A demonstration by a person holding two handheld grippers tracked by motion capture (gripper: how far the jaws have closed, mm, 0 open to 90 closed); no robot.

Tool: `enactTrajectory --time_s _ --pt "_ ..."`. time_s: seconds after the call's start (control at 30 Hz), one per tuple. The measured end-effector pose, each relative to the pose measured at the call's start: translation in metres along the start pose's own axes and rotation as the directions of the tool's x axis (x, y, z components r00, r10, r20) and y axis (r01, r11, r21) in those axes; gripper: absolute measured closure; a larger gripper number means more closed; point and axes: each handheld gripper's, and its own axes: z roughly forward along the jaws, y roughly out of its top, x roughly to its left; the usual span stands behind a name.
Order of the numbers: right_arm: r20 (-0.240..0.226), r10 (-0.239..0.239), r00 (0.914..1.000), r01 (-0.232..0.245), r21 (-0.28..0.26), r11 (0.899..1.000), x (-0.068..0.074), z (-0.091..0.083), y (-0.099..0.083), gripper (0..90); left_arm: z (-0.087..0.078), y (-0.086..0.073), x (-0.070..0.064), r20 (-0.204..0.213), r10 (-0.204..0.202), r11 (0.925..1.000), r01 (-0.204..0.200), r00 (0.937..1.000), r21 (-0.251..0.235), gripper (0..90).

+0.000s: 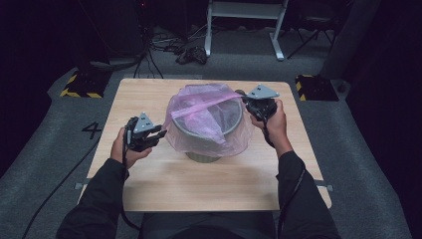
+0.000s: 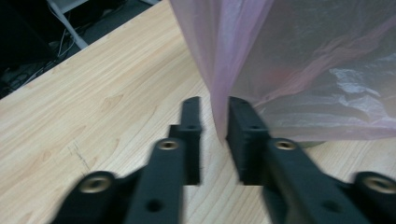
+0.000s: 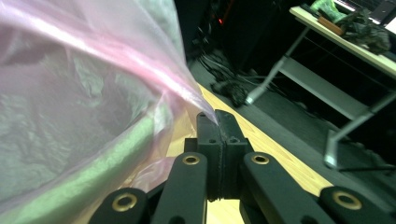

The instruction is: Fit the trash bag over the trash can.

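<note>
Wooden table (image 1: 164,179), right tongs (image 3: 216,122) clamped on pink bag (image 3: 93,84), left tongs (image 2: 214,122) parted around it

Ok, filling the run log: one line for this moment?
right gripper: shut on pink bag | left gripper: open, astride bag edge | bin: upright

Both grippers, left gripper (image 1: 158,134) and right gripper (image 1: 245,98), are black, each with a grey triangular plate, brass-coloured pivot screws and a trailing cable; sleeves are black.
</note>
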Motion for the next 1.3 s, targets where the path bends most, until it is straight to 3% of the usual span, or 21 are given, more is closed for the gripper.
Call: enactTrajectory --time_s 0.03,0.1,0.17,0.3,0.4,0.53,0.63,0.77,0.87,0.97,1.1,1.17,1.23,1.3 --pt "-0.003 0.009 1.0000 -0.009 -0.009 1.000 -0.002 -0.002 0.000 90.0 -0.005 0.000 0.002 -0.010 -0.025 0.9994 0.024 0.9996 -0.026 56.7" --pt "-0.012 0.022 0.9997 -0.023 -0.026 0.999 -0.006 -0.007 -0.001 89.6 -0.016 0.000 0.006 0.018 -0.053 0.9945 0.054 0.9984 -0.089 47.1" --pt "-0.011 0.030 0.9995 -0.030 -0.036 0.999 -0.009 -0.011 -0.001 88.8 -0.029 0.002 0.009 0.019 -0.075 0.9850 0.077 0.9970 -0.155 39.1" --pt "-0.012 0.033 0.9994 -0.034 -0.041 0.999 -0.011 -0.015 0.000 87.6 -0.052 0.013 0.014 0.052 -0.070 0.9626 0.081 0.9962 -0.258 34.7" --pt "-0.014 0.029 0.9995 -0.030 -0.044 0.999 -0.011 -0.017 0.002 86.5 -0.061 0.026 0.013 0.054 -0.043 0.9554 0.056 0.9976 -0.290 31.5" --pt "-0.010 0.013 0.9999 -0.014 -0.055 0.998 -0.009 -0.019 0.009 86.0 -0.058 0.045 0.009 0.100 0.001 0.9564 0.029 0.9950 -0.291 27.9" --pt "-0.008 0.001 1.0000 -0.002 -0.053 0.999 -0.007 -0.020 0.013 85.8 -0.048 0.058 0.002 0.093 0.045 0.9670 -0.020 0.9946 -0.254 26.5" --pt "-0.014 -0.002 0.9999 0.002 -0.060 0.998 -0.005 -0.019 0.017 85.0 -0.037 0.069 0.001 0.113 0.039 0.9706 -0.011 0.9929 -0.240 27.4" --pt "-0.019 -0.012 0.9997 0.011 -0.063 0.998 -0.002 -0.017 0.019 84.9 -0.031 0.075 0.002 0.082 0.033 0.9754 -0.014 0.9961 -0.220 32.3" --pt "-0.023 -0.026 0.9994 0.024 -0.066 0.997 0.000 -0.015 0.022 84.8 -0.027 0.080 0.004 0.039 0.042 0.9782 -0.033 0.9984 -0.205 48.4" --pt "-0.023 -0.033 0.9992 0.031 -0.064 0.997 0.000 -0.014 0.023 84.7 -0.025 0.081 0.009 0.006 0.057 0.9770 -0.055 0.9983 -0.206 67.8" --pt "-0.022 -0.035 0.9991 0.034 -0.061 0.998 0.000 -0.014 0.023 84.7 -0.023 0.081 0.012 -0.031 0.074 0.9772 -0.079 0.9968 -0.197 76.8" --pt "-0.022 -0.035 0.9991 0.034 -0.060 0.998 0.000 -0.013 0.024 84.7 -0.021 0.081 0.016 -0.025 0.083 0.9774 -0.086 0.9962 -0.193 83.3" --pt "-0.023 -0.040 0.9989 0.039 -0.059 0.998 0.001 -0.012 0.024 84.7 -0.018 0.081 0.018 -0.051 0.088 0.9774 -0.097 0.9948 -0.188 87.5"
